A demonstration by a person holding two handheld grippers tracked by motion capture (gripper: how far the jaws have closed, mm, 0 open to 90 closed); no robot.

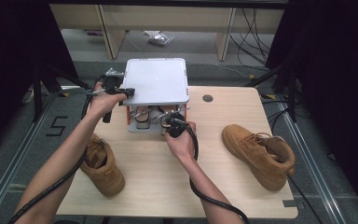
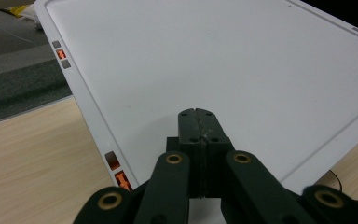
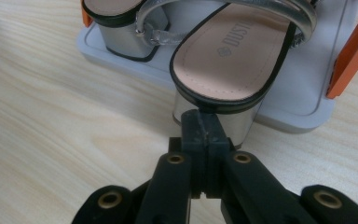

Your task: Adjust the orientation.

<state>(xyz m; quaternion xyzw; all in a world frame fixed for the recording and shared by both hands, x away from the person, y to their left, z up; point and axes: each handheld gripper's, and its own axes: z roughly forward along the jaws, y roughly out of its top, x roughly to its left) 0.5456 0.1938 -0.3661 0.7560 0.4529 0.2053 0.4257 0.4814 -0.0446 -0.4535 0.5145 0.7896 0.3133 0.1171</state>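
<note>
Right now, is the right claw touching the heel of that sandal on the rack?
Cannot tell. In the right gripper view the shut right claw overlaps the sandal heel's back edge, but contact or a gap isn't plain.

Both forearms reach forward, left gripper and right gripper jaws closed.

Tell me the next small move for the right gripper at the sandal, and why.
Probably open the fingers, then ease forward around the heel. The right gripper is shut, its tips right at the silver block heel of the near sandal, gripping nothing. The sandal sits on the rack's lower shelf, and the shut left gripper rests over the white top, likely steadying the rack.
</note>
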